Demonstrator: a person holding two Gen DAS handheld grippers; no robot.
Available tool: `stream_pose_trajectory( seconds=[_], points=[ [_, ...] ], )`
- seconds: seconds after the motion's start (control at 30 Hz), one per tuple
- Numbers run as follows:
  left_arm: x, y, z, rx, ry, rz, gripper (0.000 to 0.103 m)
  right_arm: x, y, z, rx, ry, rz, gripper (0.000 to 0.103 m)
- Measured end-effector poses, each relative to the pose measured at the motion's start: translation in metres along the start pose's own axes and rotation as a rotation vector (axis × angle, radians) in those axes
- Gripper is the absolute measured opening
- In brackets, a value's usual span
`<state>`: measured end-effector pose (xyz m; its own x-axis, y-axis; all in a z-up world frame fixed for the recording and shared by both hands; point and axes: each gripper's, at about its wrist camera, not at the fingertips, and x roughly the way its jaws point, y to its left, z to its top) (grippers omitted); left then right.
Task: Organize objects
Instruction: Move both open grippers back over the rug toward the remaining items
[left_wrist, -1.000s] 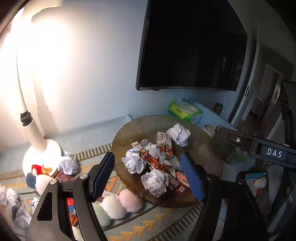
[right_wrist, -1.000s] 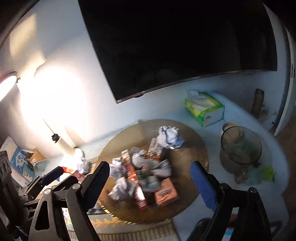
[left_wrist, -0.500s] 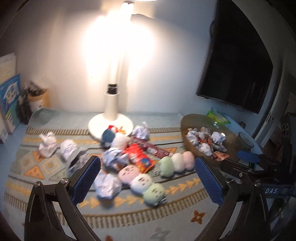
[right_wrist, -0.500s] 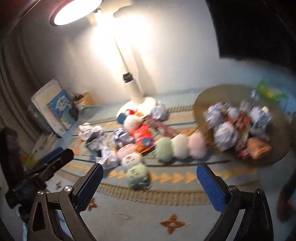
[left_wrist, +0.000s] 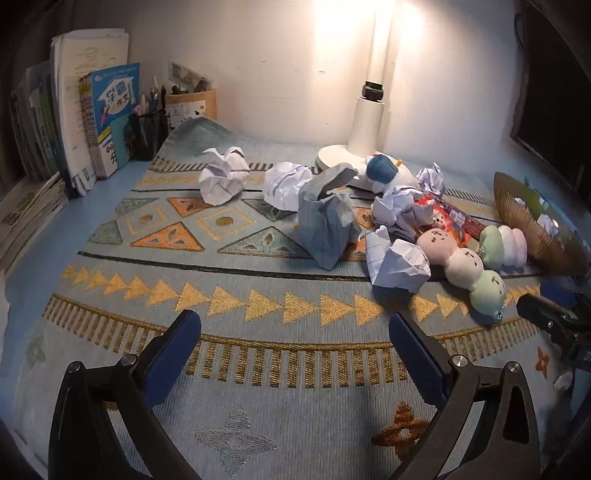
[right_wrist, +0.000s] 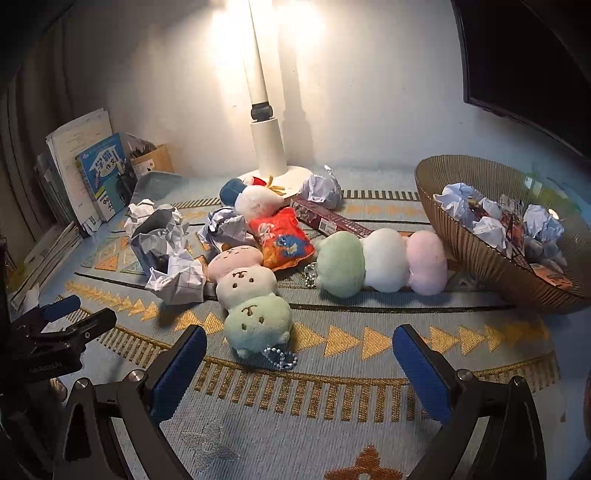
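- Partly done, I judge: the woven basket (right_wrist: 476, 236) at my right already holds crumpled paper balls (right_wrist: 458, 203) and snack packets.
- Left on the patterned mat (left_wrist: 258, 406): loose paper wads (left_wrist: 221, 181), two plush dumpling strings (right_wrist: 380, 260), an orange snack bag (right_wrist: 282, 242), a long red box (right_wrist: 328, 221).
- My left gripper (left_wrist: 295, 345) and right gripper (right_wrist: 299, 356) both hang over the mat, fingers wide apart, empty.

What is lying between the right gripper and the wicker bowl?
Nothing: in the right wrist view, only bare patterned mat separates the open right gripper from the wicker bowl.
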<state>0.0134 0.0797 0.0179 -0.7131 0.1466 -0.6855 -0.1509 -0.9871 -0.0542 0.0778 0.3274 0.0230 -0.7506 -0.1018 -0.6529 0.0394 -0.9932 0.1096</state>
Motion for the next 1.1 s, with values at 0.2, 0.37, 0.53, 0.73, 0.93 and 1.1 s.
stream_pose_trajectory(
  seconds=[0.2,0.37,0.53,0.73,0.93,1.1],
  points=[
    [0.012,0.002,-0.001,-0.014,0.062,0.002,0.102,0.005,0.001,-0.001,-0.008,0.019,0.012,0.101],
    [0.014,-0.002,-0.002,0.002,0.079,-0.003,0.102,-0.003,0.004,-0.004,-0.018,-0.016,0.013,0.101],
    [0.016,-0.004,-0.002,0.01,0.094,0.014,0.102,-0.003,0.006,-0.004,-0.028,-0.017,0.009,0.101],
    [0.01,-0.001,-0.002,0.003,0.064,0.017,0.102,-0.004,0.003,-0.004,-0.011,-0.017,-0.003,0.101],
    [0.002,0.002,-0.002,-0.016,0.029,-0.014,0.102,0.008,-0.017,-0.003,0.095,0.044,0.046,0.101],
    [0.0,-0.001,-0.002,0.001,0.02,-0.037,0.102,0.01,-0.022,-0.003,0.126,0.059,0.071,0.101]
  ],
)
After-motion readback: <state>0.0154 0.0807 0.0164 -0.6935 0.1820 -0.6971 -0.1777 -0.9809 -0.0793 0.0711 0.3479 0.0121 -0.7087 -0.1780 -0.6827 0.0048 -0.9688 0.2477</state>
